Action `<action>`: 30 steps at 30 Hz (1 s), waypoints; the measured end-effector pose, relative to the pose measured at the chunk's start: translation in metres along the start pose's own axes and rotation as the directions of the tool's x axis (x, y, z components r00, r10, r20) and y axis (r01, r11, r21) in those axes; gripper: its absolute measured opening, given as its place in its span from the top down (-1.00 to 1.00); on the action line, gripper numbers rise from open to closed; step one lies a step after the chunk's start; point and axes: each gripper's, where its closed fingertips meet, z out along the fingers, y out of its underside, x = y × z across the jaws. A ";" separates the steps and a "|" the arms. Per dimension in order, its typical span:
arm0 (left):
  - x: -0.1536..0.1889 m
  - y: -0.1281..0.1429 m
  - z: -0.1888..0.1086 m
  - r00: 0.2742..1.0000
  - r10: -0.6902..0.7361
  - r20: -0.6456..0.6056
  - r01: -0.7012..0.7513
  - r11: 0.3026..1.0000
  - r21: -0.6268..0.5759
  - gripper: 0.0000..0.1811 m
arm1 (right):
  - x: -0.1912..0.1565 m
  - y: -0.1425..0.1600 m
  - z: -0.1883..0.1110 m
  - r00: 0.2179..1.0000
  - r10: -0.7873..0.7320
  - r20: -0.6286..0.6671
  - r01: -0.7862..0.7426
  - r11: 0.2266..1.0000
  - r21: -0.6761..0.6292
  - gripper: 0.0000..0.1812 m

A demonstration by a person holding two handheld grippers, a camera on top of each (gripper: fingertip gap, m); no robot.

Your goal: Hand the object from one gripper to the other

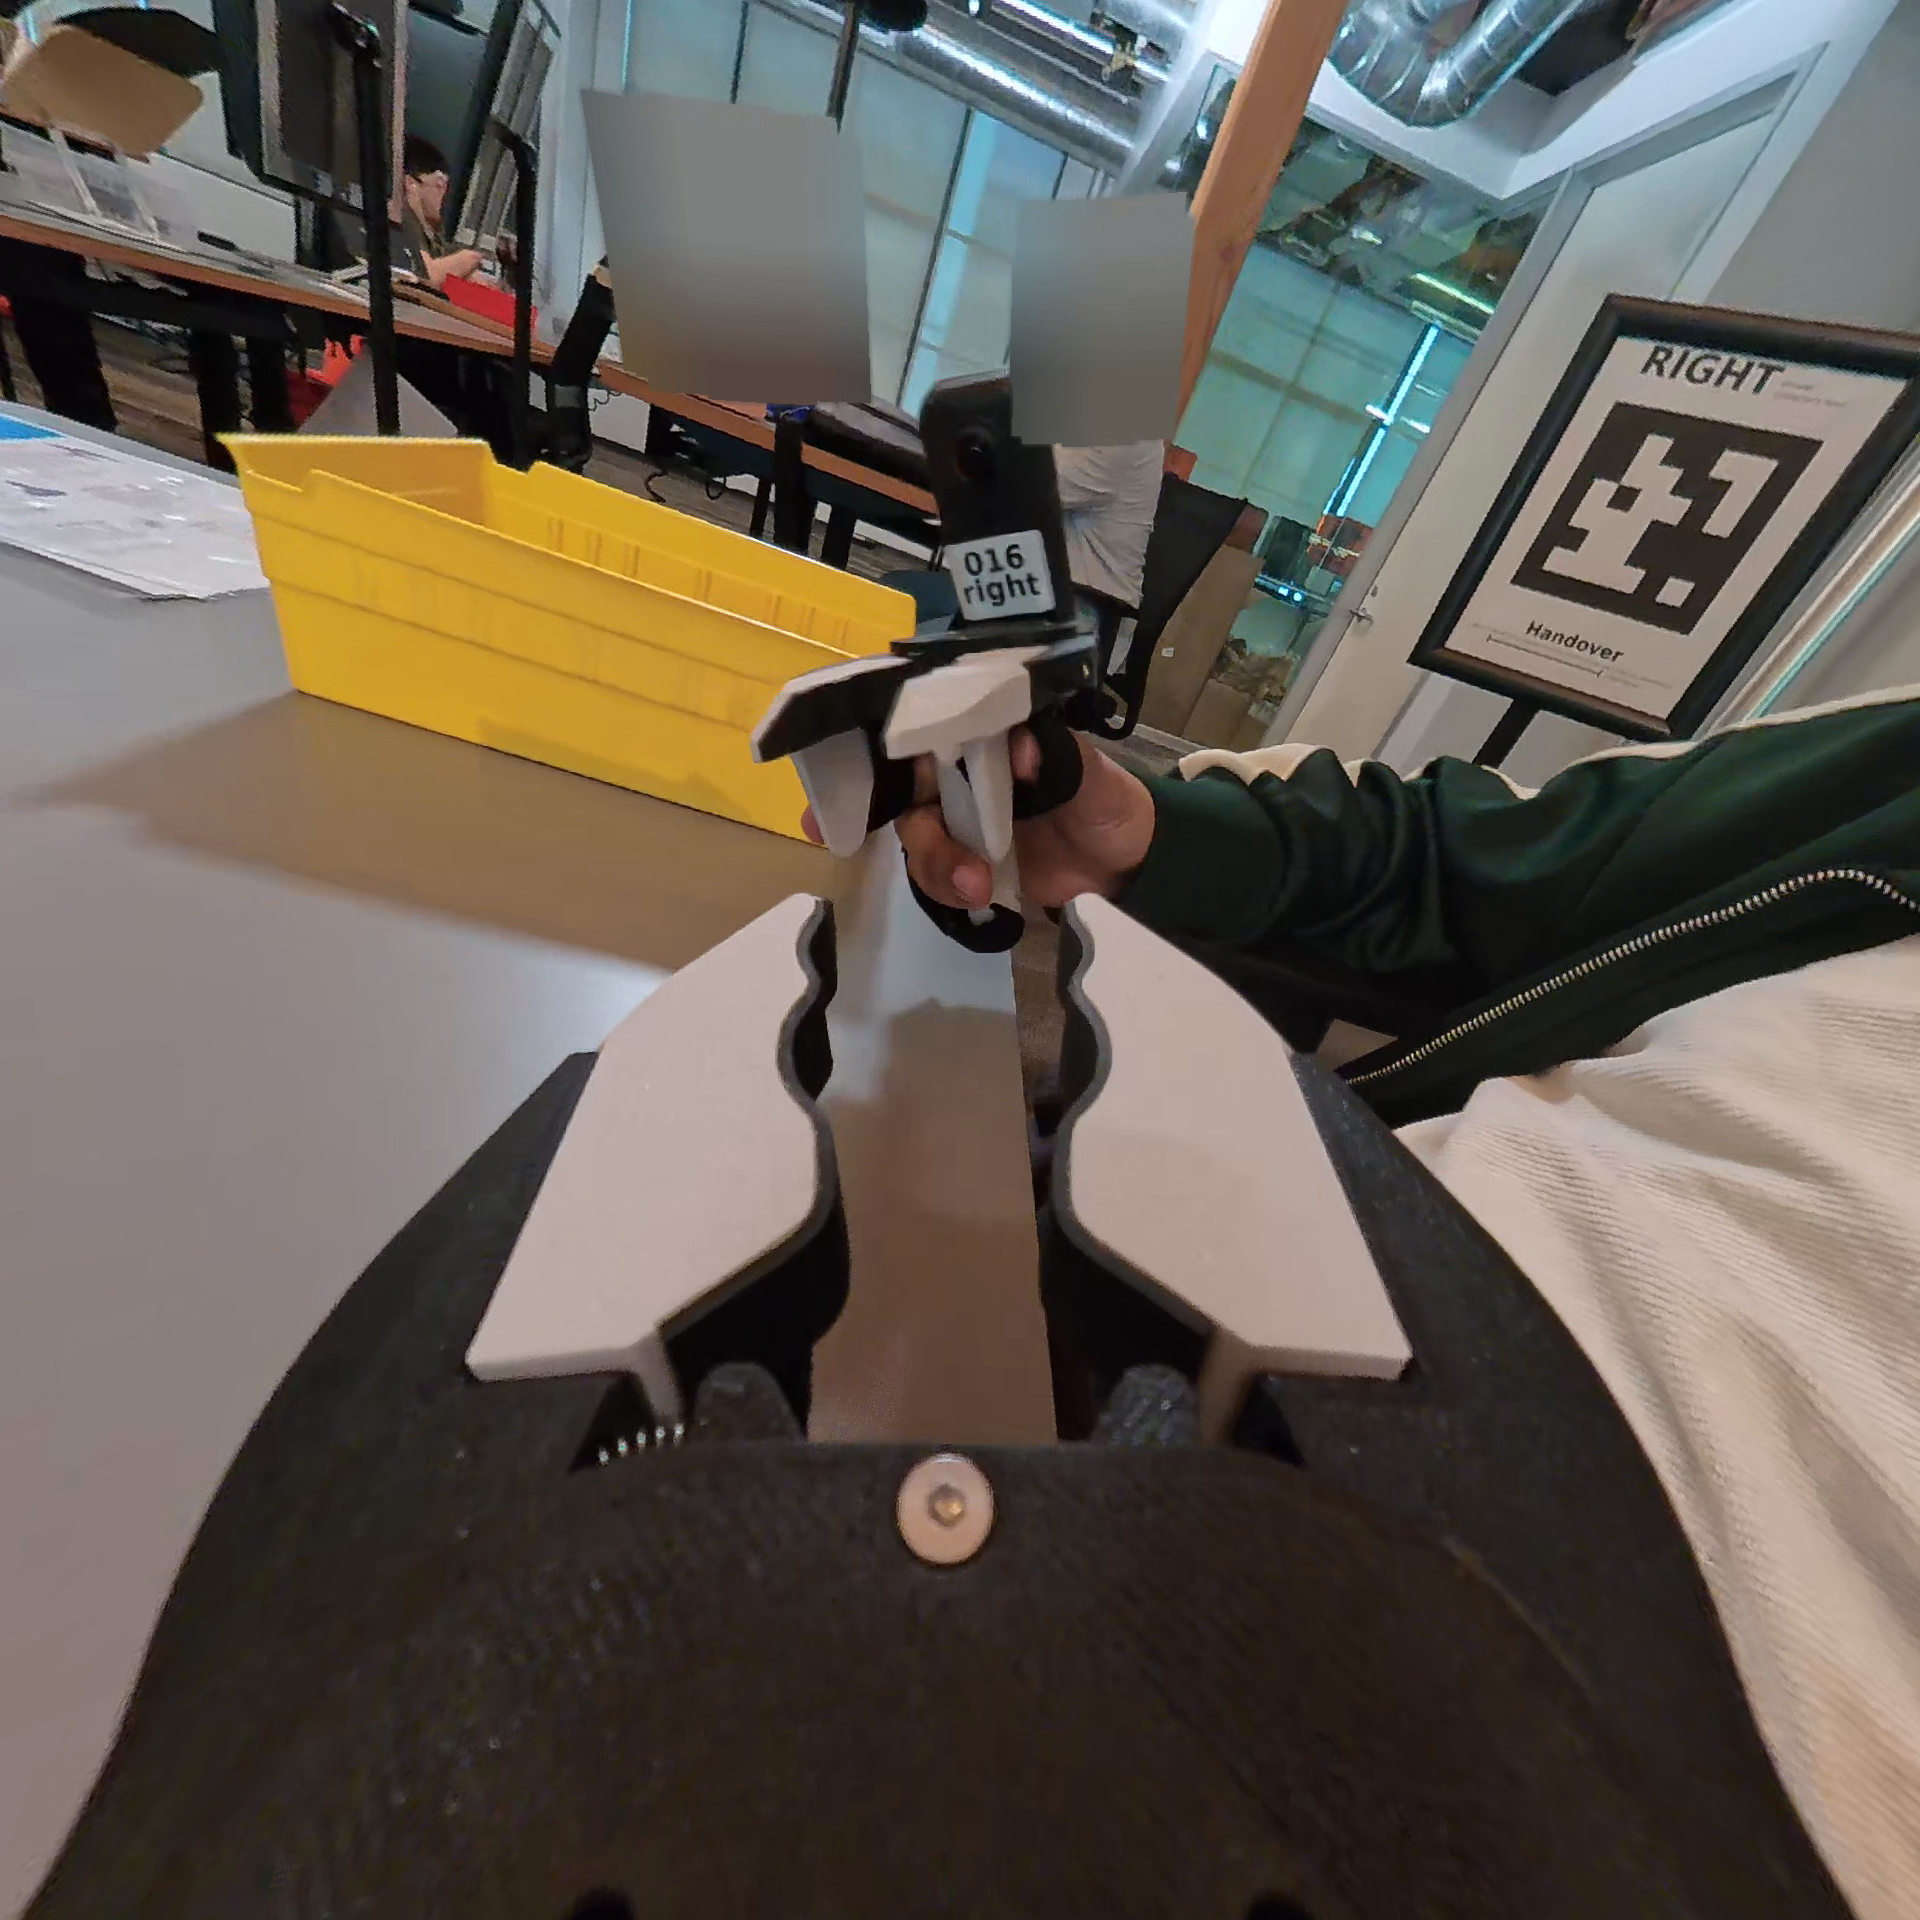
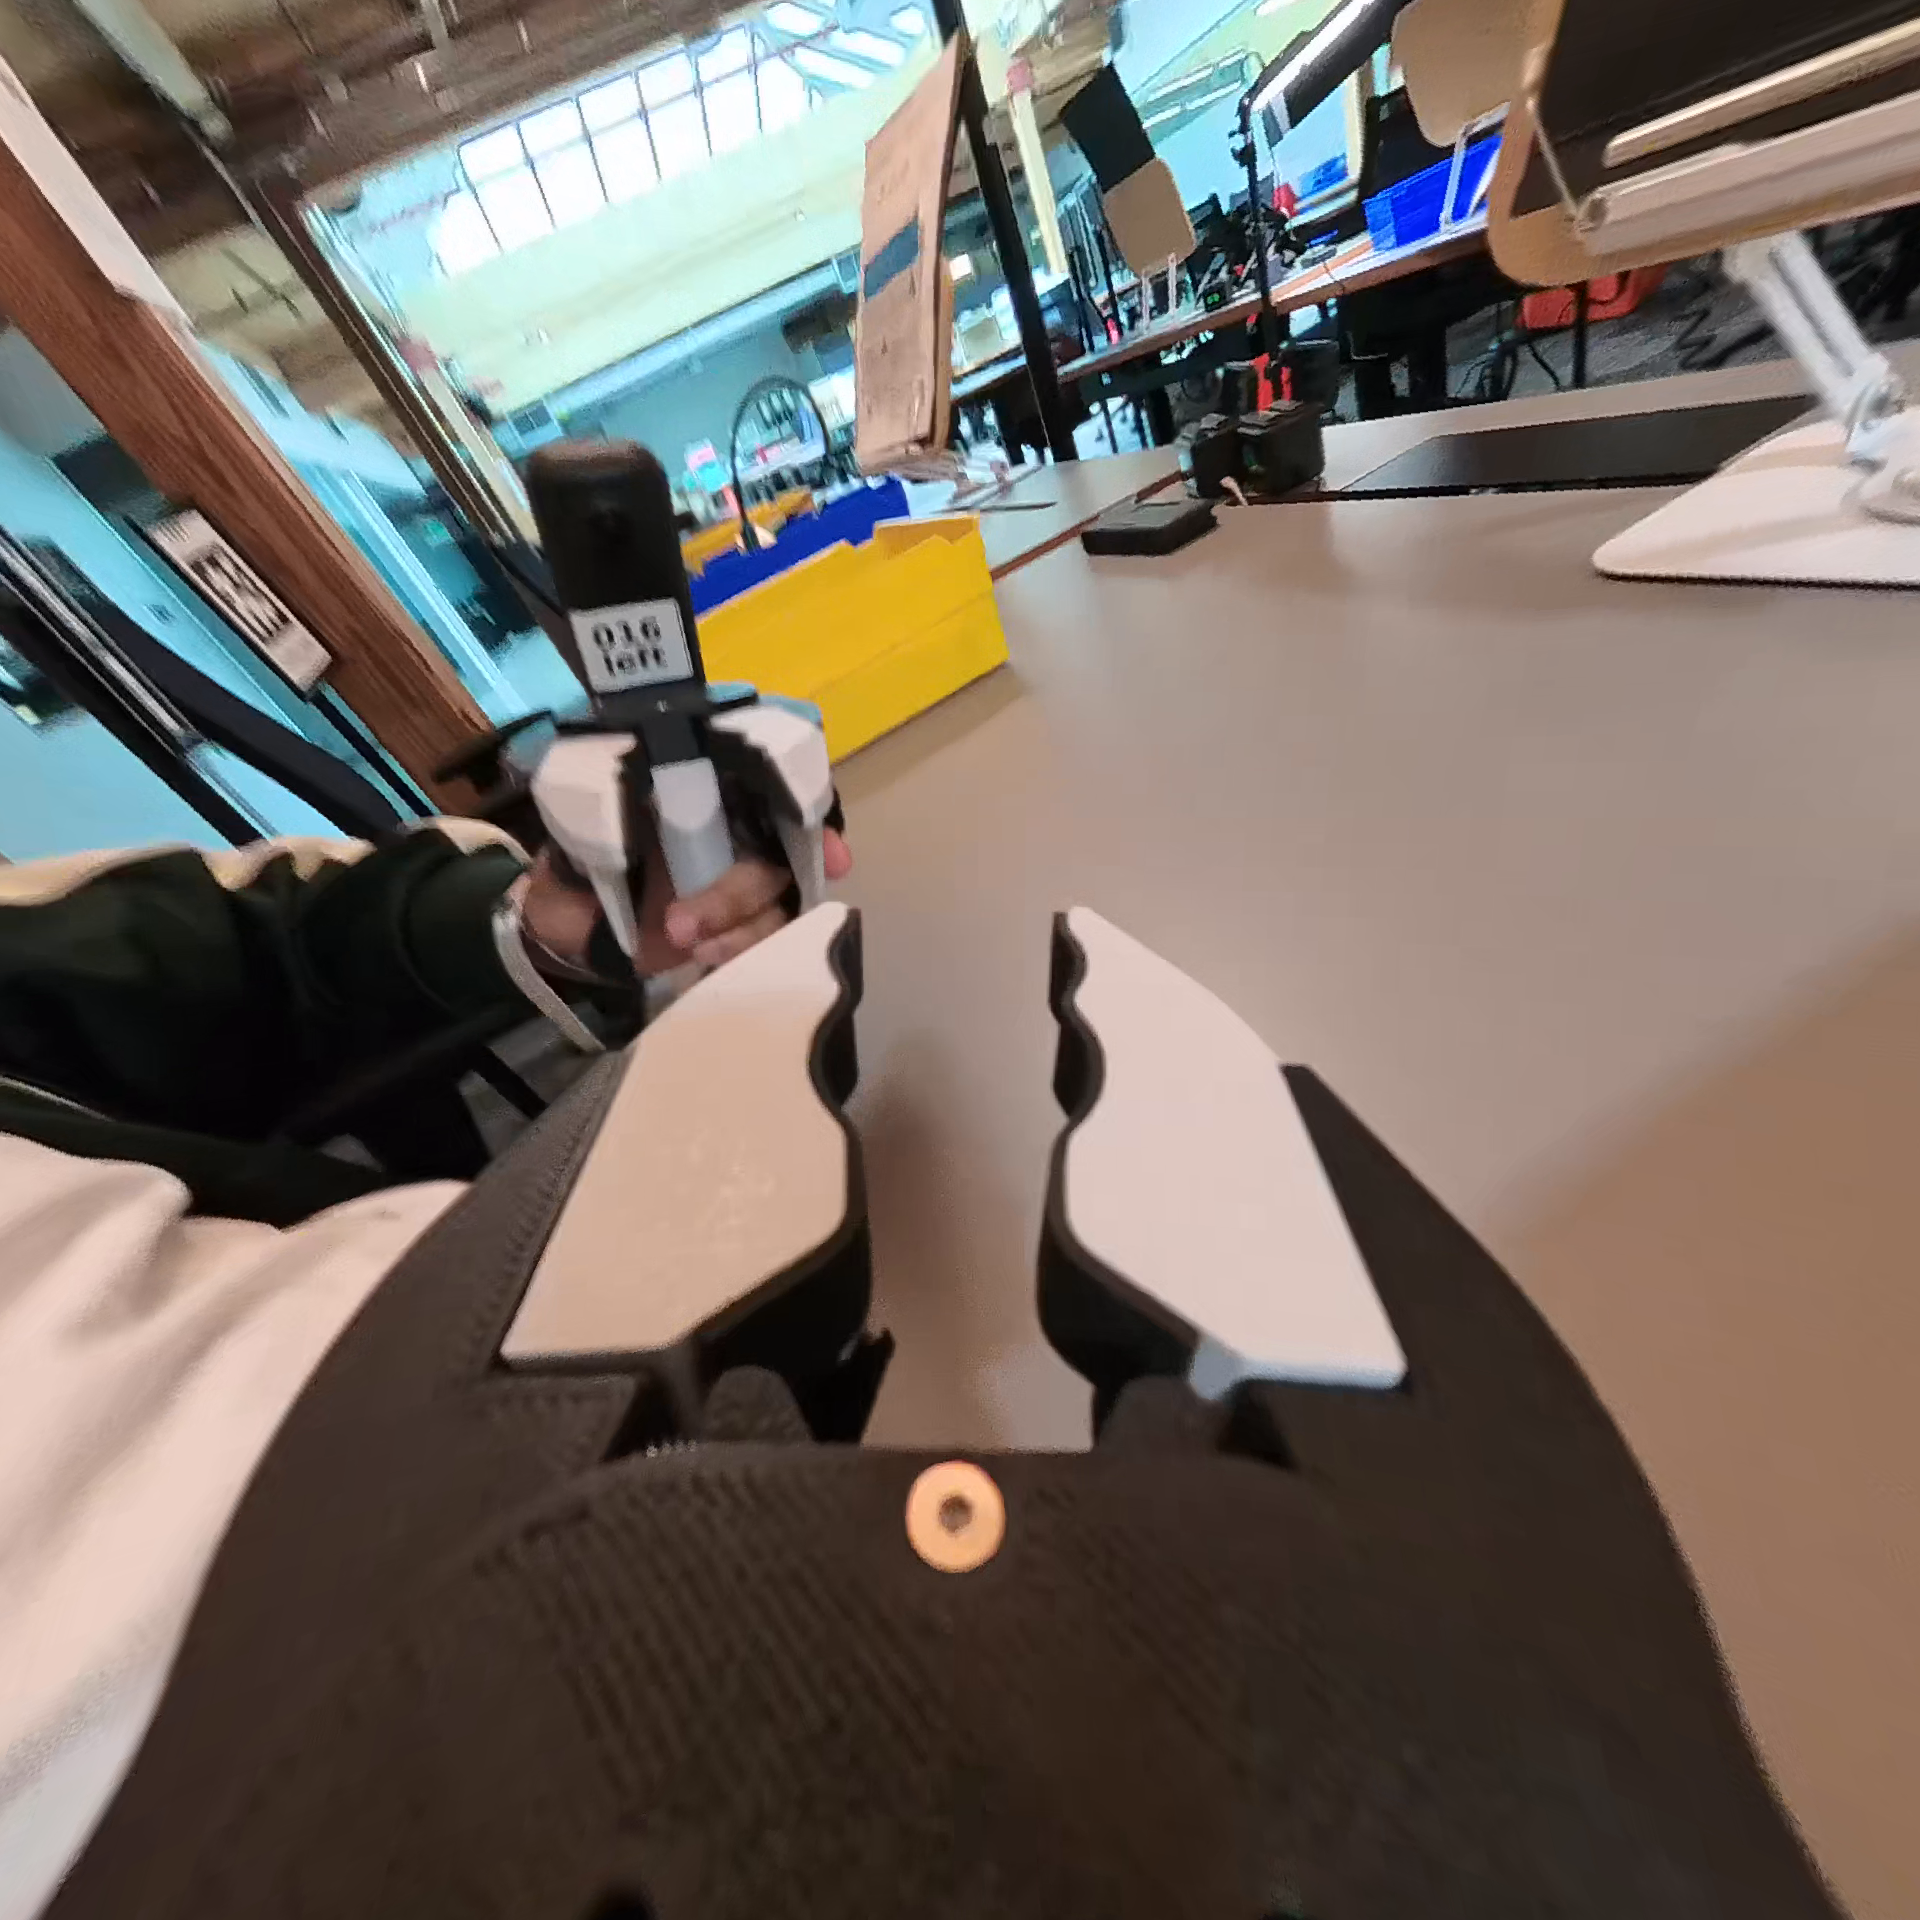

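Observation:
My left gripper point(image 1: 945, 925) is open and empty, held just above the grey table point(image 1: 312, 987) and pointing at my right gripper point(image 1: 904, 821). A hand in a green sleeve holds the right gripper, with its fingers apart. In the right wrist view my right gripper point(image 2: 956, 925) is open and empty over the table point(image 2: 1351, 831). My left gripper point(image 2: 696, 842) faces it from the left with its fingers apart. A yellow bin point(image 1: 520, 582) stands on the table behind them and also shows in the right wrist view point(image 2: 862, 623). Nothing shows between the fingers of either gripper.
A framed black-and-white marker sign point(image 1: 1662, 509) stands to the right. Papers point(image 1: 104, 520) lie at the table's far left. A white monitor stand point(image 2: 1766, 499), small black devices point(image 2: 1257, 442) and blue bins point(image 2: 790, 540) sit farther back. A person point(image 1: 426, 218) sits at a distant desk. Across from one pair of fingers to the other is roughly 8 cm.

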 end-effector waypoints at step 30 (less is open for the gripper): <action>-0.112 -0.116 -0.318 0.570 -0.046 0.820 0.130 0.991 -0.035 0.66 | -0.006 0.028 0.019 0.984 -0.180 0.003 0.179 0.973 -0.145 0.69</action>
